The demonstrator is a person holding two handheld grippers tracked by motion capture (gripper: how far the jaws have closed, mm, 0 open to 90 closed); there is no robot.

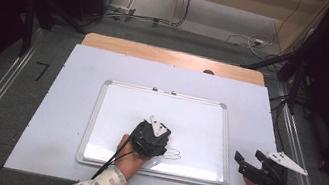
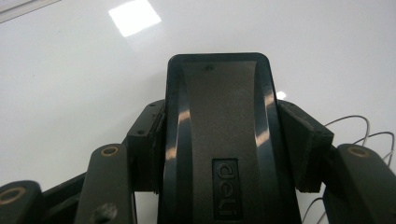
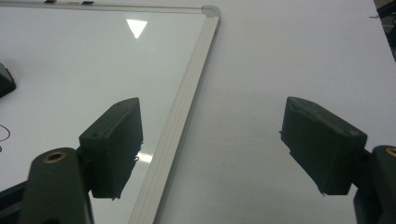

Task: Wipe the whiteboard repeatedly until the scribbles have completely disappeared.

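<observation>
Left gripper [image 2: 219, 140], clamped on a black eraser [image 2: 218, 135].
The eraser is pressed flat on the whiteboard [image 1: 108, 113], pen marks [image 1: 173, 153] just beside the jaws. The right gripper [image 1: 251, 164] is held spread, off the board's right edge.

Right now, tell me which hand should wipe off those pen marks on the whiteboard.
Left. The left gripper is shut on the eraser over the whiteboard, right beside the pen marks. The right gripper is open and empty, off the board's right edge.
</observation>
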